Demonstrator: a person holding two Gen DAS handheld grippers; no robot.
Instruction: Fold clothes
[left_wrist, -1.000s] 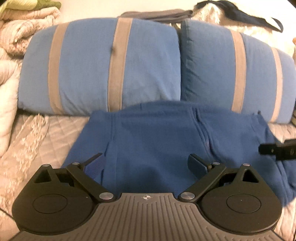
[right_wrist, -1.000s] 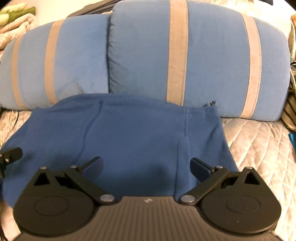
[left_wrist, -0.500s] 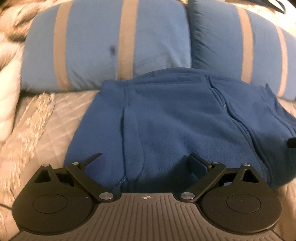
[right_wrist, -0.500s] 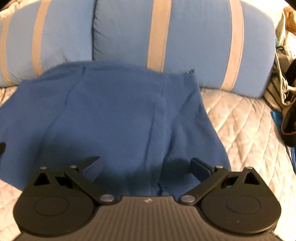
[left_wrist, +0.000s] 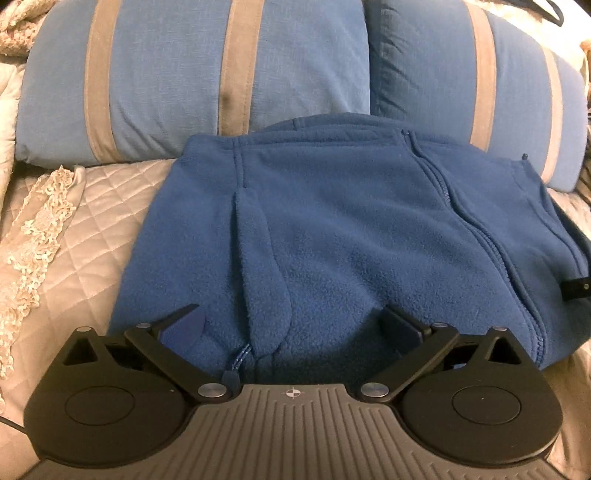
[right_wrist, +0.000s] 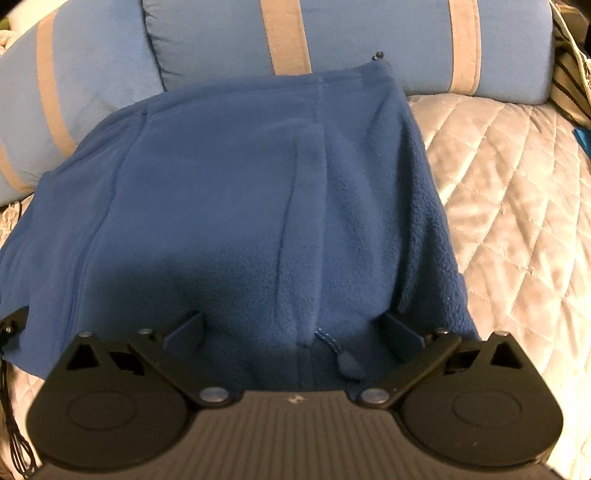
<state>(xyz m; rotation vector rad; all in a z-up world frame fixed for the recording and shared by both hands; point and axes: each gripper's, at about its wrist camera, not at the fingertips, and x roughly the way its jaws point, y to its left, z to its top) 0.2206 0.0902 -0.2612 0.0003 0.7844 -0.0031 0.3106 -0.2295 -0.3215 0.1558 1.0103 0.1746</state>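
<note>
A blue fleece jacket (left_wrist: 351, 229) lies spread on a quilted bedspread (left_wrist: 96, 229), its far edge touching two blue pillows with tan stripes (left_wrist: 192, 74) at 12 o'clock. It looks doubled over into a broad rectangle, though you cannot tell how many layers are stacked.

Your left gripper (left_wrist: 291, 325) sits over the near edge of the fleece, jaws spread wide with cloth lying between the fingers but not pinched. A zipper seam (left_wrist: 476, 236) runs from 1 o'clock toward 4 o'clock, and a pocket flap (left_wrist: 258, 266) stands up just ahead of the fingers. A blue pull cord (left_wrist: 236, 360) lies at 7 o'clock beside the left finger.

Your right gripper (right_wrist: 291, 328) is also spread wide over the near edge, with a zipper pull (right_wrist: 349, 365) at 5 o'clock between the fingers.

Risks from here: closing on the cord or the pull instead of the fabric would let the edge slip free. Thick fleece may let you catch only the top layer, so the stack would peel apart. Lifting the two sides unevenly would skew the fold, and pushing forward would bunch the cloth against the pillows.
</note>
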